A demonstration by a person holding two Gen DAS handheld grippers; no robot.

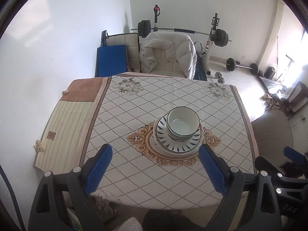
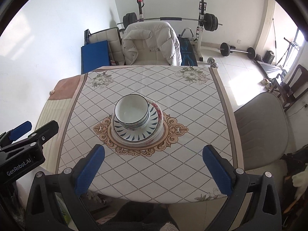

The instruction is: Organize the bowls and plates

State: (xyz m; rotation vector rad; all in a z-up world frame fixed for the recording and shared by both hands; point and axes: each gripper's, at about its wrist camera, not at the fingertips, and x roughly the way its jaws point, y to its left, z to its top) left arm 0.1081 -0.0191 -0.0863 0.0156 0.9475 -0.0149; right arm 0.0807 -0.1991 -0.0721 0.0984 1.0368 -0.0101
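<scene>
Left gripper (image 1: 155,155) and right gripper (image 2: 154,155) — both wide, empty; nested bowls (image 1: 182,124) on stacked plates (image 1: 173,144), mid-desk (image 1: 134,100).

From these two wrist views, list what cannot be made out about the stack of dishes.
- How many bowls are nested: both views show only thin rim edges under the top one.
- How many plates lie below: the blue-patterned plate covers all but slivers of rim.
- The plates' centres: hidden by the bowls.
- The table's legs and near edge: hidden by cloth and the open left gripper and right gripper.
</scene>
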